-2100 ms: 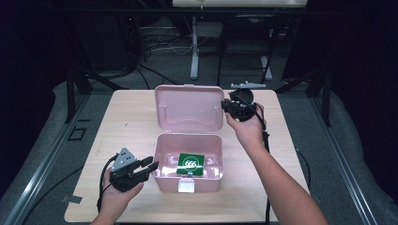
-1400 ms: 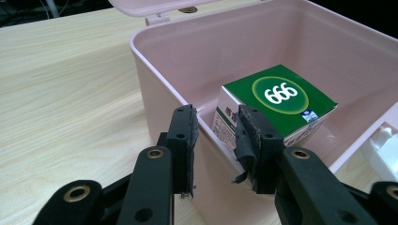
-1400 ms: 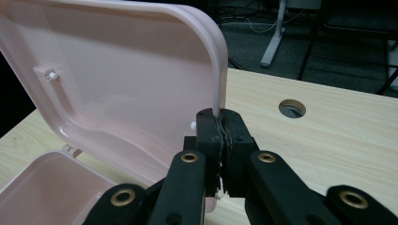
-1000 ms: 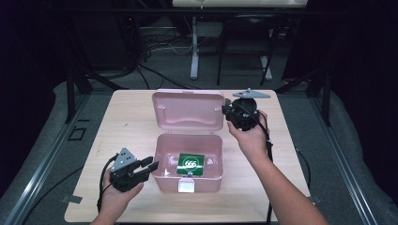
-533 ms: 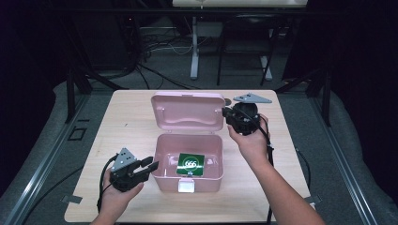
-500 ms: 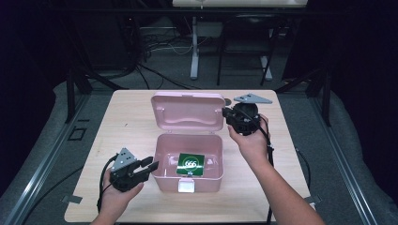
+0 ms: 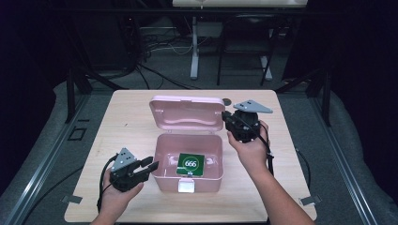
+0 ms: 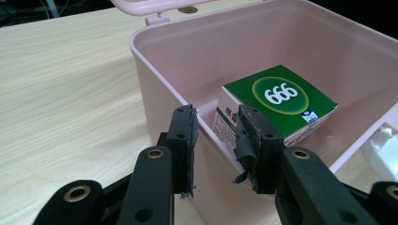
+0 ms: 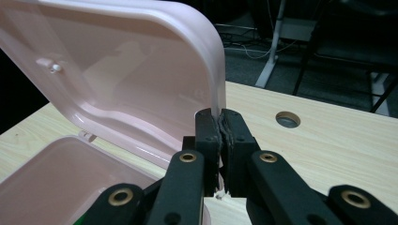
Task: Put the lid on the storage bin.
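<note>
A pink box (image 7: pixel 162 154) stands open on the wooden table, its lid (image 7: pixel 187 112) raised at the back. A green carton (image 7: pixel 191 164) marked 666 lies flat inside. My left gripper (image 7: pixel 151 168) is at the box's front left corner. In the left gripper view its jaws (image 8: pixel 216 136) straddle the box wall (image 8: pixel 155 79), one outside and one inside beside the carton (image 8: pixel 281 98), with the pads against the wall. My right gripper (image 7: pixel 226 117) is shut on the lid's right edge. In the right gripper view the lid (image 9: pixel 117 79) rim is pinched between its jaws (image 9: pixel 219 124).
The table (image 7: pixel 126 117) has bare wood on both sides of the box. A small round hole (image 7: pixel 227 100) sits behind the lid's right corner. Dark floor, cables and a stand's legs (image 7: pixel 194 56) lie beyond the far edge.
The right gripper has come a little toward me with the lid's edge, tipping the lid forward over the box. The left gripper and the box have stayed put.
</note>
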### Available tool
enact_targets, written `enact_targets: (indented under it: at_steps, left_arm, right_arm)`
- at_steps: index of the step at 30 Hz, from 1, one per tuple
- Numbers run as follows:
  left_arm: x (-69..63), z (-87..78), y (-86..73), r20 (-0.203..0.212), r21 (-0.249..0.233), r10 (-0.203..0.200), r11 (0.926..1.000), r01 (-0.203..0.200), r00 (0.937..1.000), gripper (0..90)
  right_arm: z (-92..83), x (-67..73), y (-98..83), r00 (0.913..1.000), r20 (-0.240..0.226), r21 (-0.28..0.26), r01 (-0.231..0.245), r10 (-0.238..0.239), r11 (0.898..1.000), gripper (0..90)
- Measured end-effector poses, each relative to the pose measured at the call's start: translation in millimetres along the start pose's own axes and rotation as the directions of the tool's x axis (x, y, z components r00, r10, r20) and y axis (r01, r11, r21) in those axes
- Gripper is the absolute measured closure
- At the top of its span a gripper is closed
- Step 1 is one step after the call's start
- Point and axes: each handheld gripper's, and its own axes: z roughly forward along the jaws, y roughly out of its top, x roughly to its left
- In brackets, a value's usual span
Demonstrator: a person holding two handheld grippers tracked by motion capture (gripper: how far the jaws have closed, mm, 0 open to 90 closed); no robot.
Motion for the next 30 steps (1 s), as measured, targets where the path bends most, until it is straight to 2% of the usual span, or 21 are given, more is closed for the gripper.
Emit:
enact_targets:
  at_steps: [4, 12, 15, 30]
  left_arm:
    - [-0.1, -0.2, -0.1, -0.001, 0.002, 0.001, 1.0000, -0.001, 1.0000, 67.7]
    - [0.0, -0.5, -0.3, 0.001, 0.002, -0.001, 1.0000, 0.001, 1.0000, 67.7]
    - [-0.1, -0.3, -0.6, 0.000, -0.002, 0.000, 1.0000, 0.000, 1.0000, 67.7]
    - [0.4, -0.6, -0.3, 0.002, 0.001, 0.000, 1.0000, 0.000, 1.0000, 67.8]
  right_arm:
    - [-3.2, -1.1, -4.3, 0.9996, -0.014, -0.011, -0.025, 0.025, 1.000, 86.2]
    - [-9.1, 4.2, -8.1, 1.0000, 0.001, -0.013, -0.006, 0.006, 1.000, 86.1]
    - [-9.7, 4.8, -11.3, 0.9999, 0.005, -0.029, -0.010, 0.010, 1.000, 86.1]
    - [-14.5, 4.8, -20.7, 0.9981, -0.020, -0.057, -0.060, 0.058, 0.997, 85.0]
